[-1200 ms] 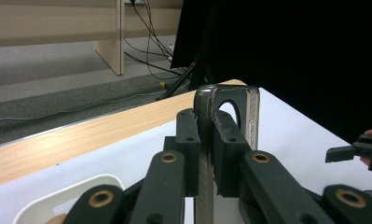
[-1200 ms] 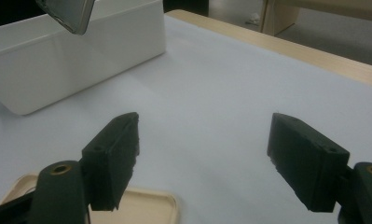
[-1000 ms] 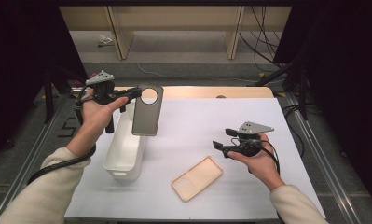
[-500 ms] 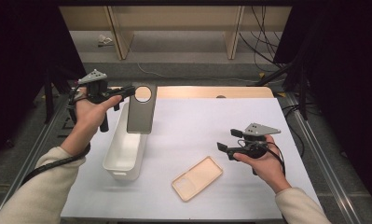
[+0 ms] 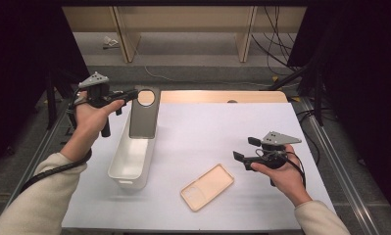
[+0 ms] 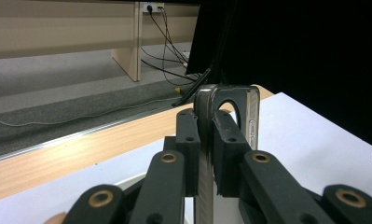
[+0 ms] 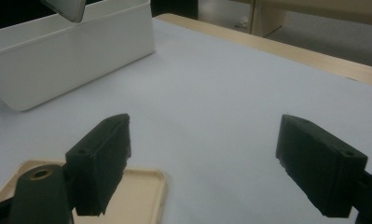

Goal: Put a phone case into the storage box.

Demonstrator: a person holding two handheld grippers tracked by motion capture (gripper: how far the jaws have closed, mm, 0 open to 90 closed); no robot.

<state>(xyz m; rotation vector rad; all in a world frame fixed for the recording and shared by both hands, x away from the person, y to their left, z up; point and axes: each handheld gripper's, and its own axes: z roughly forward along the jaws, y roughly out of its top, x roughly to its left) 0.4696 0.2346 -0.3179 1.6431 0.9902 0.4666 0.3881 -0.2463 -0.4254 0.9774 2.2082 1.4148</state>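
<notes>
My left gripper (image 5: 132,94) pinches a grey phone case (image 5: 143,113) above the far end of the white bin (image 5: 129,164). My right gripper (image 5: 243,152) hangs open, near a beige case (image 5: 207,186).

Left gripper (image 5: 132,94) raised at far left, jaws clamped; right gripper (image 5: 246,151) low, jaws spread wide.
</notes>
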